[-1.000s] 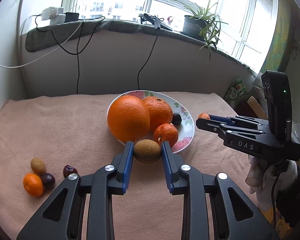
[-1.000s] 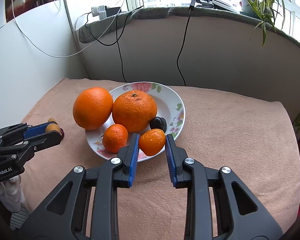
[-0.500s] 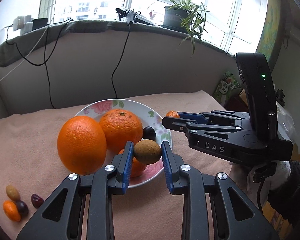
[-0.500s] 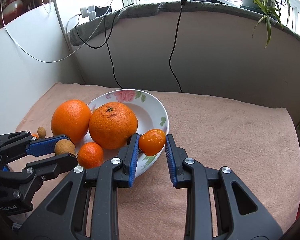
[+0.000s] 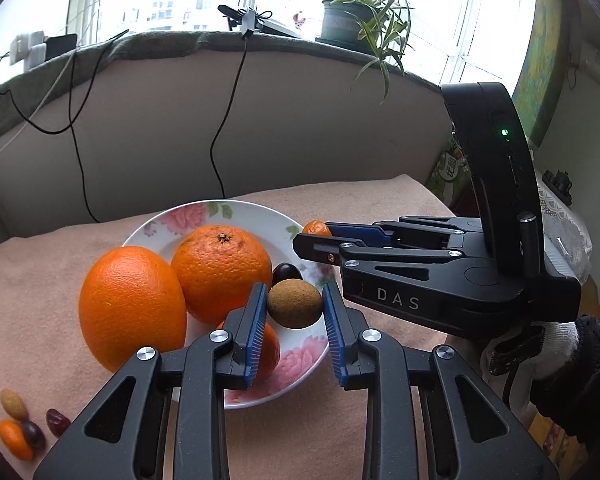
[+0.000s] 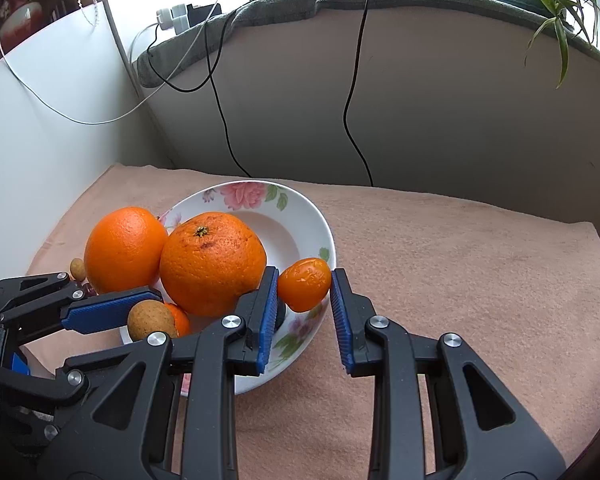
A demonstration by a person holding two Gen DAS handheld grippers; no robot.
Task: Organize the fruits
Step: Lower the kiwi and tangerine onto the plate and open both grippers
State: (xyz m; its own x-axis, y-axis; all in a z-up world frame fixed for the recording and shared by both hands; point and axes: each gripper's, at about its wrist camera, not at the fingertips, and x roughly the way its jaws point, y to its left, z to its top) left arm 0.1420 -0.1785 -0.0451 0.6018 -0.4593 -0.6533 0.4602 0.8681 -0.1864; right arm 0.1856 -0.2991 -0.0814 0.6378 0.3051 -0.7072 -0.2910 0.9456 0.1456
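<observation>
Left wrist view: the left tongs [image 5: 295,312] pinch a brown fruit [image 5: 295,303], held above the near side of the plate [image 5: 204,216]. The plate sits on a blanket-covered desk [image 5: 40,280] and carries one orange [image 5: 221,268], a dark plum [image 5: 286,273] and a small tangerine [image 5: 270,352] half hidden under the tongs. A bigger orange [image 5: 132,308] lies at the plate's left edge; whether it is on the rim or on the desk I cannot tell. The right tongs [image 5: 312,236] reach in from the right of the plate, pinching a mandarin [image 5: 316,227]. Four small fruits [image 5: 22,428] lie on the desk well left of the plate. The only clear writing is "DAS" on the side of the right tongs; a green packet [image 5: 450,168] beyond the desk bears print too small to read.

Right wrist view: the right tongs [image 6: 304,312] pinch the mandarin [image 6: 305,284] just over the plate's [image 6: 300,208] right rim. The left tongs [image 6: 148,312], with the brown fruit [image 6: 150,319], are over its near-left side.

Risks, as I judge them: both tongs crowd the same plate and could knock together. Released this close to the rim, the round mandarin may roll off onto the desk. The brown fruit could strike the tangerine below and bounce out. The plate is already full at the left.
</observation>
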